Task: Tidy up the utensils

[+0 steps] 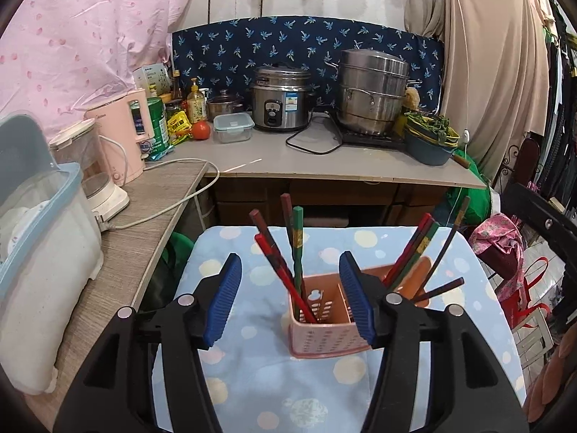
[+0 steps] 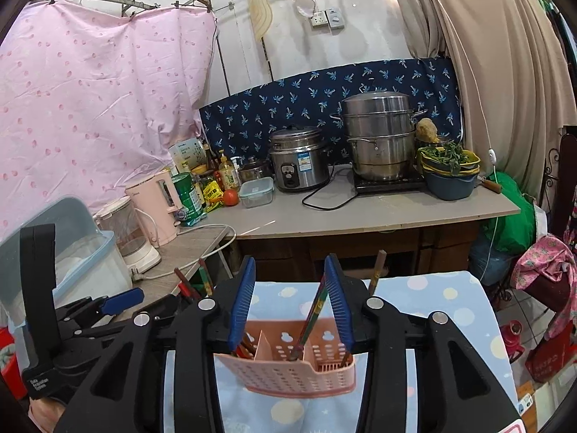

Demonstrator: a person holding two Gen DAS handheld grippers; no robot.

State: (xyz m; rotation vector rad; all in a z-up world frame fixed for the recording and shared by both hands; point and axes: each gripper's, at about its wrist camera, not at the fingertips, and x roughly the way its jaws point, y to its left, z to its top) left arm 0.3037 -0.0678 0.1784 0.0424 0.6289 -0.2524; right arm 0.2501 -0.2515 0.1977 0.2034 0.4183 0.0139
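White print on my left tongs (image 2: 119,299) body is too small to read. Both my left tongs (image 1: 288,299) and right tongs (image 2: 290,310) gape apart, empty, over the perforated pink plastic holder (image 1: 324,339) of lacquered chopsticks (image 1: 294,252) on the dotted cloth desk (image 1: 274,379).

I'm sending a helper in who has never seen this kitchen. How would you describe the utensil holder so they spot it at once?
Look at the small table covered with a blue cloth with pale polka dots, in front of the grey counter. The pink plastic utensil holder stands on it, between the left gripper fingers. It is the only perforated, divided caddy there, with red and green chopsticks sticking out.
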